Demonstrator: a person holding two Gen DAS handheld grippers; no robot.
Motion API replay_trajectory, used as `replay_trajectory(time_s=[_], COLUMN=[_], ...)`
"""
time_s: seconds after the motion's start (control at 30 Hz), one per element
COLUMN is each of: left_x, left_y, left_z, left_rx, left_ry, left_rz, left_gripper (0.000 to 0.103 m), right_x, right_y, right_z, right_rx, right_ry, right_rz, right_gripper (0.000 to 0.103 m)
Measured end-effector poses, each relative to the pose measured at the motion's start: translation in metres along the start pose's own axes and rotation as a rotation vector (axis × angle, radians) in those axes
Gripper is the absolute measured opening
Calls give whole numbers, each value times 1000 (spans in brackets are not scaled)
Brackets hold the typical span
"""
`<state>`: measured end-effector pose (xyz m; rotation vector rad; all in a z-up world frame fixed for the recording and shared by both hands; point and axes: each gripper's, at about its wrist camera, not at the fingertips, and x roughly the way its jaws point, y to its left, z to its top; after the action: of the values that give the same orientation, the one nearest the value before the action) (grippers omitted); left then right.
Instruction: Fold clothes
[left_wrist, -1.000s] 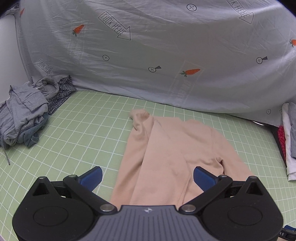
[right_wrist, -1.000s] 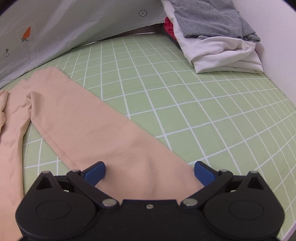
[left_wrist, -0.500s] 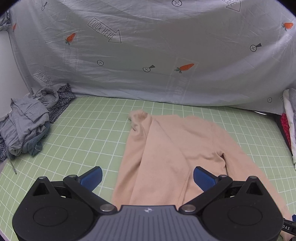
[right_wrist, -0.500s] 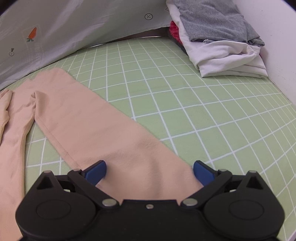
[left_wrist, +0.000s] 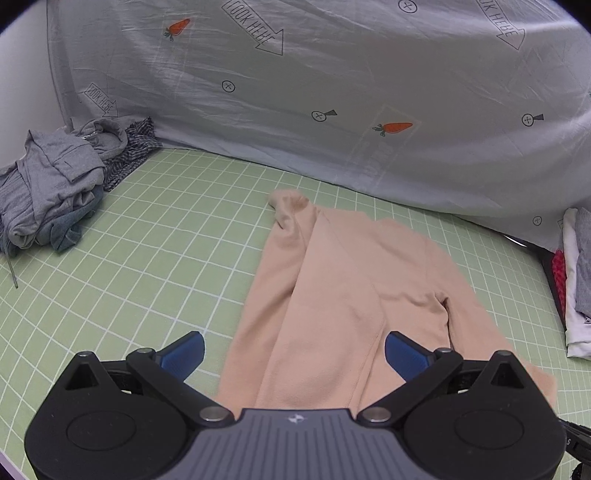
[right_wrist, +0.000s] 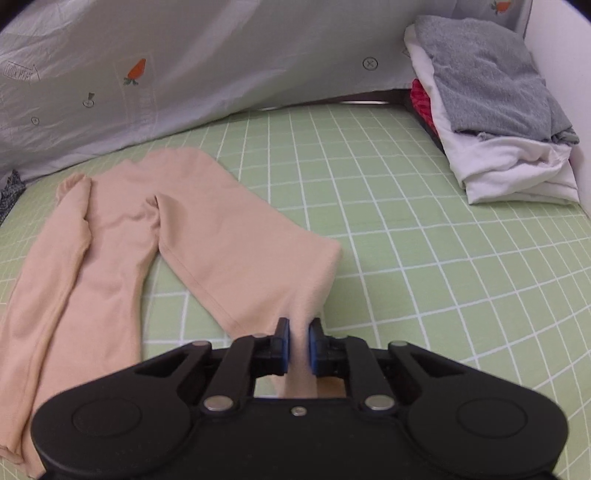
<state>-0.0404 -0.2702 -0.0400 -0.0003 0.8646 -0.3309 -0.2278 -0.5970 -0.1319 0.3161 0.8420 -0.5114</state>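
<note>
Peach-coloured pants (left_wrist: 332, 288) lie spread on the green grid mat (left_wrist: 147, 251), legs pointing towards me. My left gripper (left_wrist: 293, 350) is open and hovers over the near end of the left leg, its blue fingertips (left_wrist: 184, 350) either side of the cloth. In the right wrist view the pants (right_wrist: 147, 229) lie with the legs apart. My right gripper (right_wrist: 299, 345) is shut on the hem end of the right leg, and the cloth rises from the mat into the jaws.
A crumpled pile of grey and striped clothes (left_wrist: 55, 184) sits at the mat's left. A folded stack of grey, white and red clothes (right_wrist: 491, 122) sits at the right by a white wall. A grey printed sheet (left_wrist: 332, 92) hangs behind the mat.
My right gripper has closed on the end of the right pant leg and lifted it off the mat. My left gripper stays open, with its view shifted slightly.
</note>
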Motion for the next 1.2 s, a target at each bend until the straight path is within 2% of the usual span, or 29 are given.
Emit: replay_trajectory(time_s=[0.17, 0.4, 0.57, 0.63, 0.67, 0.73, 0.77, 0.8, 0.83, 0.87, 0.9, 0.97, 1.0, 1.07, 1.13, 1.2], left_x=[3, 37, 71, 89, 95, 105, 108, 110, 112, 114, 115, 115, 116, 116, 119, 125], left_y=[19, 54, 76, 84, 86, 89, 90, 92, 94, 96, 98, 98, 97, 94, 89, 82], left_z=[13, 44, 67, 75, 77, 79, 79, 78, 77, 76, 73, 69, 67, 63, 59, 57], left_rx=[27, -21, -47, -69, -68, -58, -49, -54, -59, -64, -70, -71, -66, -57, -46, -25], left_ry=[0, 21, 44, 80, 88, 99, 103, 112, 121, 131, 139, 153, 159, 170, 184, 197], left_rz=[25, 89, 111, 106, 106, 111, 115, 118, 121, 124, 122, 116, 112, 104, 91, 88], left_gripper=[102, 102, 102, 102, 102, 102, 102, 102, 102, 102, 102, 102, 102, 102, 102, 102], right_x=[-7, 23, 52, 62, 65, 68, 72, 76, 80, 82, 83, 84, 85, 82, 78, 75], right_y=[31, 112, 182, 209, 220, 236, 241, 245, 248, 248, 247, 239, 231, 209, 183, 156], right_z=[31, 87, 123, 135, 142, 152, 154, 155, 154, 151, 147, 137, 131, 117, 104, 92], right_rx=[12, -46, -75, -67, -53, -2, 43, 87, 112, 109, 88, 37, 13, -27, -38, 1], right_ry=[-40, -70, -40, -15, -10, -3, 13, 34, 52, 60, 61, 67, 75, 85, 105, 137], right_rz=[54, 160, 320, 382, 432, 592, 659, 679, 650, 595, 534, 422, 362, 230, 126, 66], right_gripper=[11, 11, 11, 11, 11, 12, 20, 44, 57, 75, 81, 85, 92, 97, 97, 98])
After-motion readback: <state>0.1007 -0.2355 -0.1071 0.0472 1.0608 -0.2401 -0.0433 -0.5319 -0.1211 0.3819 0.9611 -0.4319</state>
